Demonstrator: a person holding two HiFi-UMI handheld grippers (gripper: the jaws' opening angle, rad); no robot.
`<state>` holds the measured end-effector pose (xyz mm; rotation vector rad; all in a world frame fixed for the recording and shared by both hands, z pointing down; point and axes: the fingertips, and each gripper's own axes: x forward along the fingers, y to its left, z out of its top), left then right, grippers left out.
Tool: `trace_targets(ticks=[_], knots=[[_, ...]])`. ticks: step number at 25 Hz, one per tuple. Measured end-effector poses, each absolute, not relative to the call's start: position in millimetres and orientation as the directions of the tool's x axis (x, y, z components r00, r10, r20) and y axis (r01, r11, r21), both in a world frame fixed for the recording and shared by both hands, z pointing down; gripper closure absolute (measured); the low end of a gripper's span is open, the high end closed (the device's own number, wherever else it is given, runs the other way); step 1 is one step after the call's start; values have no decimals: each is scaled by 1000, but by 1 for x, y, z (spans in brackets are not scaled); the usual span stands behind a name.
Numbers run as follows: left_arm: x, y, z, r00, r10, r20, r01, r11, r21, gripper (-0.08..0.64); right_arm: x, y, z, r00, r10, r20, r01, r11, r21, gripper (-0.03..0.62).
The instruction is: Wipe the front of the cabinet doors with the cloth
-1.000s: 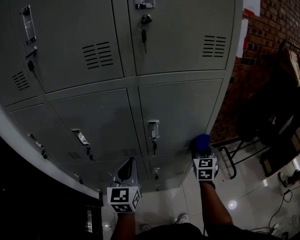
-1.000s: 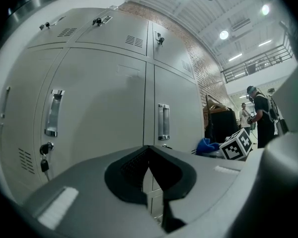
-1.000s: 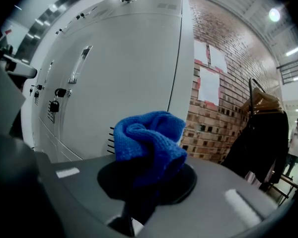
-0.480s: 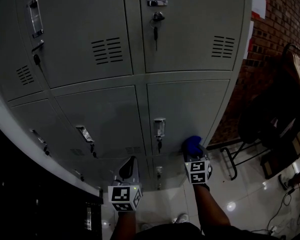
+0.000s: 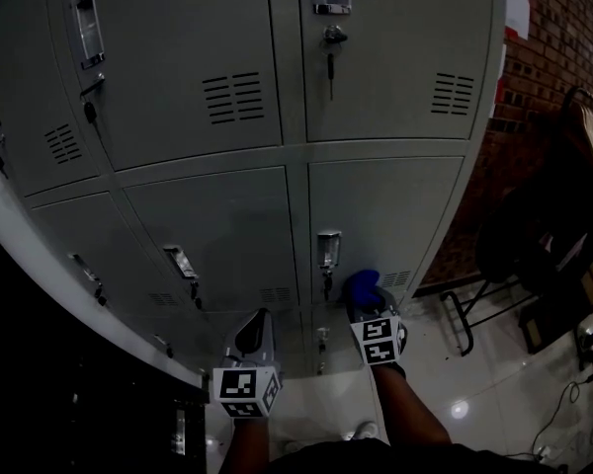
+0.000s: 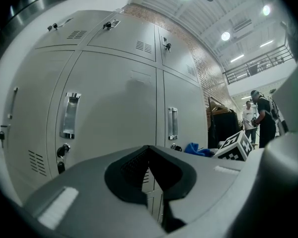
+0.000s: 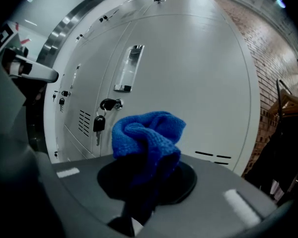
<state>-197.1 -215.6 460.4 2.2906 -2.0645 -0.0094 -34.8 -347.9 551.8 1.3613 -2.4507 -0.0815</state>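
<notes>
Head view: a grey metal locker cabinet (image 5: 277, 146) fills most of the frame, with a brick wall (image 5: 563, 38) past its right edge and glossy floor tiles (image 5: 474, 383) below.
Right gripper (image 5: 368, 309): the jaws are clamped on the blue cloth (image 5: 361, 286), which bunches out beyond the tips.
Cloth position: at the lower edge of the middle-row right door (image 5: 385, 215). It is just right of the key (image 5: 327, 282) hanging under that door's recessed handle (image 5: 328, 249), and left of the vent slots (image 5: 400, 278).
Contact: the cloth is right at the door's face, but no view shows whether it presses on the metal.
Right gripper view: the knitted cloth (image 7: 146, 133) stands up between the jaws, and the key (image 7: 98, 124) dangles from its lock to the left.
Left gripper (image 5: 253, 332): the jaws are closed tip to tip with nothing between them. It is held low near the cabinet's foot, apart from the doors and left of the Right gripper.
Left gripper view: the meeting jaw tips point at plain door fronts. The cloth (image 6: 198, 149) and the other gripper's marker cube (image 6: 234, 145) show at the right.
</notes>
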Motion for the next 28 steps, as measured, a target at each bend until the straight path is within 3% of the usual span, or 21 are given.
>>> trace_targets(ticks=[15,28], knots=[[-234,-191,457,69,-997,28,-997,-68,33,548,-123,-322,560,-607,-741,289,-718,666,201,534],[-219,-191,457,117,-993,24,-993,-116,37,548,-82,-307,539,-586,-777,231,-771,622,138,534]])
